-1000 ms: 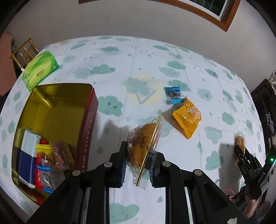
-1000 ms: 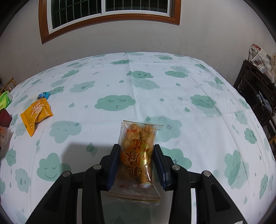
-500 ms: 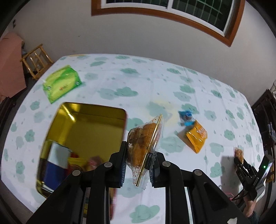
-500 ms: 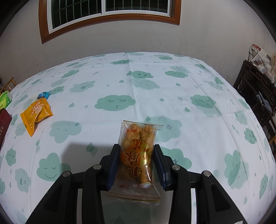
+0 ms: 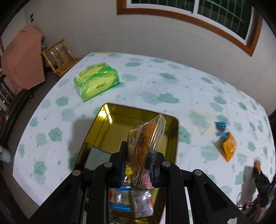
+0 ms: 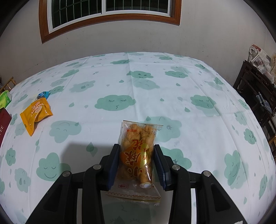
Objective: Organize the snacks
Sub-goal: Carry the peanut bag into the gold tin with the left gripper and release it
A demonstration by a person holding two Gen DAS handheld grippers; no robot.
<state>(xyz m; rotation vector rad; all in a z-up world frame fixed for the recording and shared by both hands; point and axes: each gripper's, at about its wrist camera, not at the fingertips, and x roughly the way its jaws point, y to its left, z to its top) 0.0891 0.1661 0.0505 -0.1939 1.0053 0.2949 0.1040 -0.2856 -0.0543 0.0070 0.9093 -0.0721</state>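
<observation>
A clear plastic packet of golden-brown pastry stands on edge, clenched between the blue pads of the left gripper, and hangs above the open, gold-lined rectangular tin. The tin's far half is bare; at its near end lie several wrapped snacks, blurred, among them one grey-white box, one blue-edged packet and one silvery packet; their full number cannot be told. Beyond the tin sits one green tissue pack on the white tablecloth with teal clouds.

To the right lie two loose snacks close together: one small blue packet and one orange pouch. The right gripper grips a second clear packet of fried twists with orange printing, its lower end resting on the cloth. Past the table stand one wooden chair and one wood-framed window.
</observation>
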